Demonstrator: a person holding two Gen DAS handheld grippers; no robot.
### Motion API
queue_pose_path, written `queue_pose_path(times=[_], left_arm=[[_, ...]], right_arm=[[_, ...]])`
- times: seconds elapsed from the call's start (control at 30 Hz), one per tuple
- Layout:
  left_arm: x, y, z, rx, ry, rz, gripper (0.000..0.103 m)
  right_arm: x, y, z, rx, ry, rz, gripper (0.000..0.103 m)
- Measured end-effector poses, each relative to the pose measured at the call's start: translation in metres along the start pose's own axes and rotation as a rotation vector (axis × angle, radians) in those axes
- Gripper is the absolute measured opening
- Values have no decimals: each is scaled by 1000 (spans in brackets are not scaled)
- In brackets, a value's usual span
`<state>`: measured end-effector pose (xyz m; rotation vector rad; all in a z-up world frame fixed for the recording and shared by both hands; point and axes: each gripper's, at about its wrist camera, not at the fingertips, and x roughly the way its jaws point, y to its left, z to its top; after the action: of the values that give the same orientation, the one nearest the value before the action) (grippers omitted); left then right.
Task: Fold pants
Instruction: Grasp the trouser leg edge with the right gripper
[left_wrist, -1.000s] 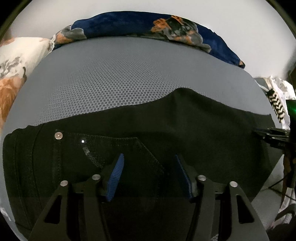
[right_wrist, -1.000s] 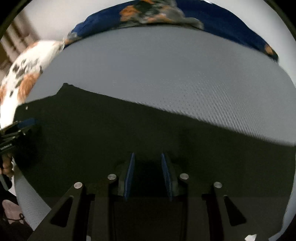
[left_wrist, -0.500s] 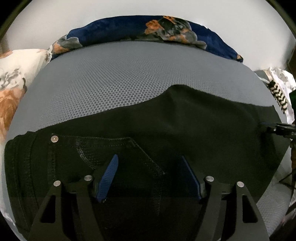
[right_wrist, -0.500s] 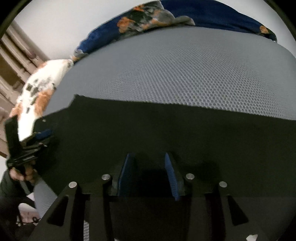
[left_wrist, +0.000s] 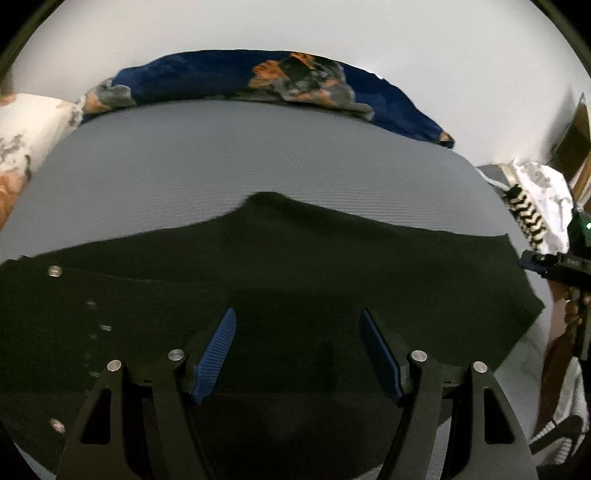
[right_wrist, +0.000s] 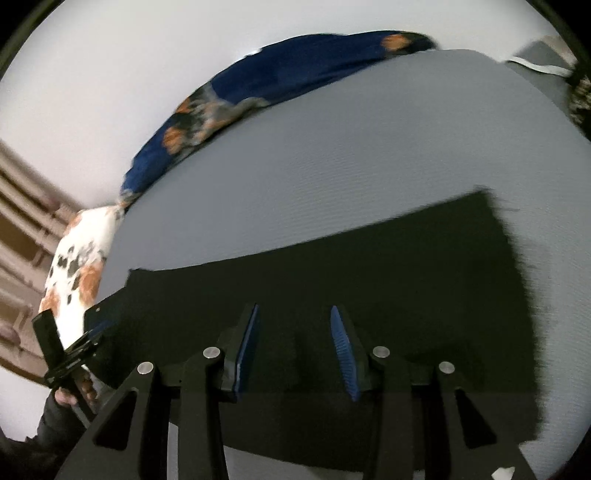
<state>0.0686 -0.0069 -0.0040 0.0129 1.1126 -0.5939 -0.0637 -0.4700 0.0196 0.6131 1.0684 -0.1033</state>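
Observation:
The black pants (left_wrist: 295, 273) lie flat across the grey mesh bed (left_wrist: 236, 162), waist end with a metal button (left_wrist: 55, 271) at the left. My left gripper (left_wrist: 297, 332) is open and empty, hovering over the waist part. My right gripper (right_wrist: 293, 328) is open and empty over the leg part of the pants (right_wrist: 369, 280), whose hem end lies at the right. Each gripper shows at the edge of the other's view: the right one (left_wrist: 546, 260) at the far right, the left one (right_wrist: 74, 354) at the lower left.
A dark blue floral blanket (left_wrist: 288, 77) lies along the bed's far edge against the white wall. A white floral pillow (left_wrist: 22, 125) sits at the left end. White and striped cloth (left_wrist: 532, 199) lies off the bed's right end.
Both grippers have opened wider and pulled back upward from the pants. The right wrist view has swung to the left, so the hem end now shows.

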Motion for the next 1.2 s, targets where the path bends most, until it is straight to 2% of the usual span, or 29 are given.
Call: queue_pose_path(times=[0.2, 0.3, 0.4, 0.8, 1.0, 1.2], left_arm=[[14, -30, 7, 30, 28, -49, 70], [21, -42, 9, 43, 43, -62, 70], [29, -50, 10, 48, 67, -63, 70], [51, -52, 7, 30, 131, -15, 70], [51, -55, 3, 51, 126, 10, 70], [52, -61, -2, 92, 107, 50, 70]], right_arm=[[-36, -66, -3, 97, -23, -30, 38], [-44, -94, -8, 148, -5, -42, 38], [-49, -116, -15, 191, 11, -18, 38], [-47, -157, -16, 236, 48, -6, 33], [-35, -165, -8, 242, 58, 122, 31], [-23, -167, 4, 240, 63, 195, 28]])
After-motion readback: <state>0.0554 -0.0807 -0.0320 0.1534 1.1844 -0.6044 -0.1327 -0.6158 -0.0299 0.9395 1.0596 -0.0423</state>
